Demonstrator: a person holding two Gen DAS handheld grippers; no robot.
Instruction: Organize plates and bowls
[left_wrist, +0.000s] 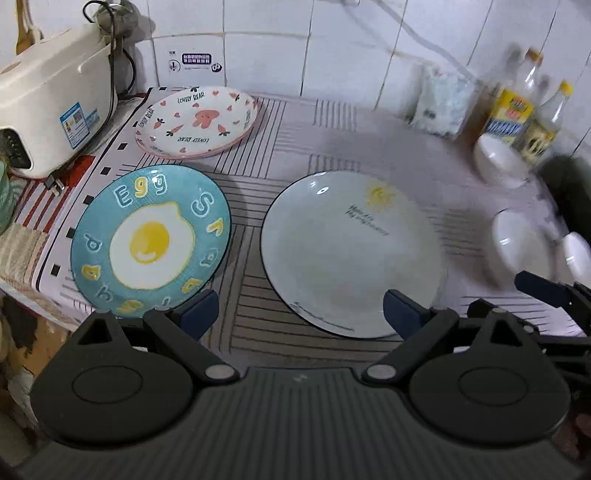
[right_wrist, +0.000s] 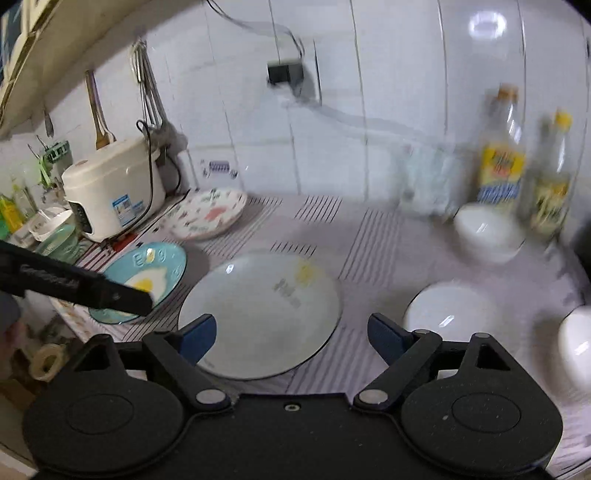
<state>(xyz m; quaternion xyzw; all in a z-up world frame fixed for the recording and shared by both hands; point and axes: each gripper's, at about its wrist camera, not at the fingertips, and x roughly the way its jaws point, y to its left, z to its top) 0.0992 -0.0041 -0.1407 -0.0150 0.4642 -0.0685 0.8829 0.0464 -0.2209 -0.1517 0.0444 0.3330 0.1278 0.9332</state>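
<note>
On the striped counter mat (left_wrist: 258, 155), 3 plates lie flat and apart from one another. Nearest the left gripper (left_wrist: 301, 314) sit the teal egg plate (left_wrist: 149, 240) on its left side and the pale sun plate (left_wrist: 351, 254) on its right; the gripper hangs above the gap between them, its jaws spread wide with nothing between the blue pads (left_wrist: 199, 314). Farther back, beside the white rice cooker (left_wrist: 55, 103), rests the pink-rimmed rabbit plate (left_wrist: 197, 122).

At the right side of the mat stand 3 white bowls, all blurred: the far bowl (right_wrist: 487, 232) in front of 2 yellow-labelled bottles (right_wrist: 502, 162), the middle bowl (right_wrist: 447, 310) just right of the sun plate (right_wrist: 258, 314), and the near bowl (right_wrist: 576, 350) at the frame edge.

The right gripper (right_wrist: 291, 336) hovers over the near rim of the sun plate, its fingers likewise wide apart and empty. A dark arm of the left gripper (right_wrist: 74, 288) crosses in front of the egg plate (right_wrist: 147, 273).
</note>
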